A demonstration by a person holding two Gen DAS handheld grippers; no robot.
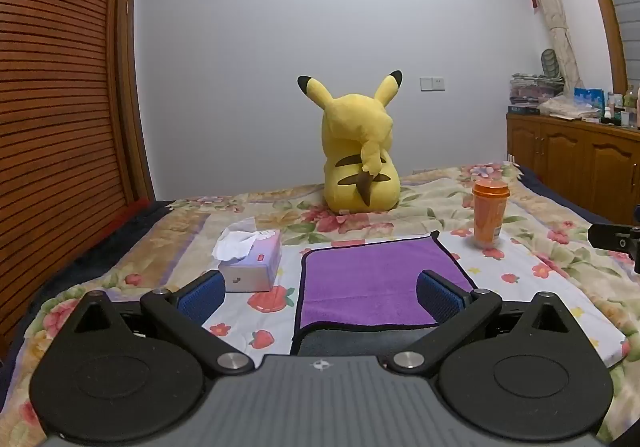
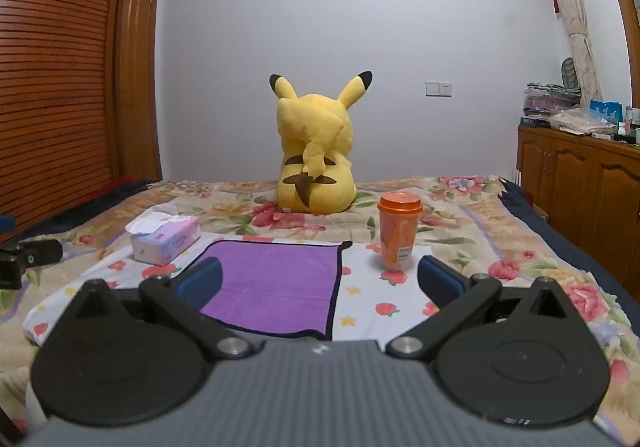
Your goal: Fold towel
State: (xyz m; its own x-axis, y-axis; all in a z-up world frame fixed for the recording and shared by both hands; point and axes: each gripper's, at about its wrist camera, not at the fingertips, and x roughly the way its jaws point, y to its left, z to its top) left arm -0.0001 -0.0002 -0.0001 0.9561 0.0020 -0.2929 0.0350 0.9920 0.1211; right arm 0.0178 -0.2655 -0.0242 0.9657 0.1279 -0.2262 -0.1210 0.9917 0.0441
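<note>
Left gripper (image 1: pixel 320 293): jaws spread wide, holding nothing.
Right gripper (image 2: pixel 320 283): likewise released.
Towel (image 1: pixel 380 279): on bed at 12 o'clock, seemingly folded once.
Left: further folds.

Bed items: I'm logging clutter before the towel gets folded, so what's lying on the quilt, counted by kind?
Purple towel: 1
Tissue box: 1
Orange cup: 1
Yellow plush toy: 1
Total: 4

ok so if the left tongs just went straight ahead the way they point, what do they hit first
Most likely the purple towel: it lies flat on the bed right between the open left tongs. Beyond it sits the yellow plush, though depth is hard to judge.
</note>
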